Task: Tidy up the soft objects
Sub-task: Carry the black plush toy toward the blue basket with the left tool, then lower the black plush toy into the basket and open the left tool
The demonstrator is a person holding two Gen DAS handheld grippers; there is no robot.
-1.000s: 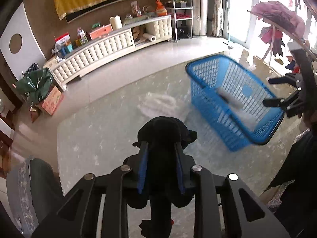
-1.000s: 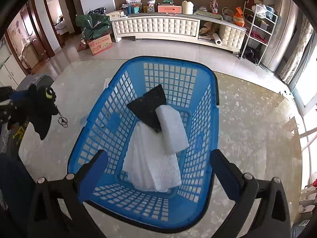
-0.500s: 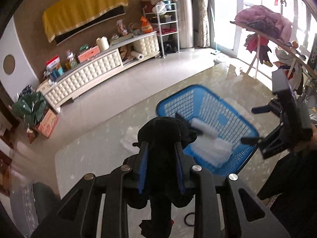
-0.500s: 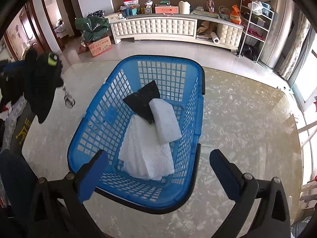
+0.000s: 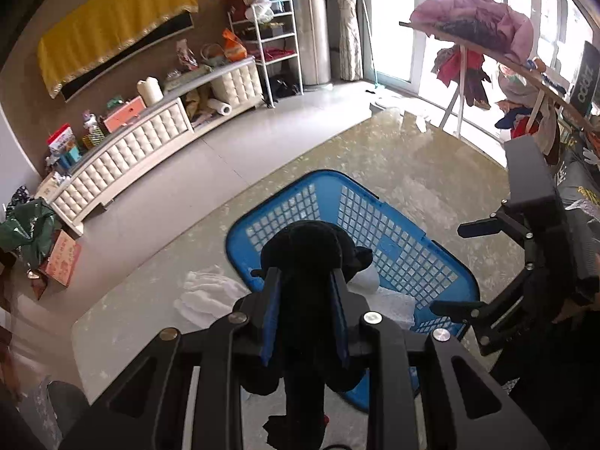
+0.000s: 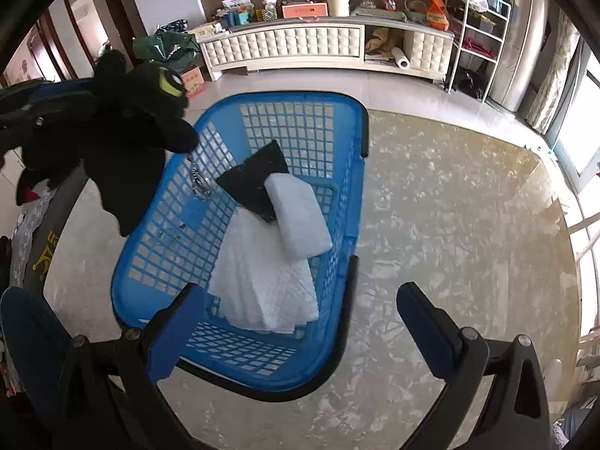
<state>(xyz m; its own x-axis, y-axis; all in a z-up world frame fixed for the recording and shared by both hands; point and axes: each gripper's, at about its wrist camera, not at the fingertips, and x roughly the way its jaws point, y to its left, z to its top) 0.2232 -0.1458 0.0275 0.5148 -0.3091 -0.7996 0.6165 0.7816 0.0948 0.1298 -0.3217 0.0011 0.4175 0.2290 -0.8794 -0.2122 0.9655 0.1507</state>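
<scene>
Left tongs (image 5: pixel 304 311) around black plush toy (image 5: pixel 311 258)

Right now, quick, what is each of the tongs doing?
Left tongs: closed on the black plush toy, above the blue basket.
Right tongs: open, holding nothing.

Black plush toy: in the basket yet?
Not yet: black plush toy hangs clamped in the left tongs, at the blue basket rim.

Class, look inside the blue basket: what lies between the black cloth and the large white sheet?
In the right wrist view, a white foam block lies between them in the basket, overlapping the black cloth and resting on the white sheet.
</scene>
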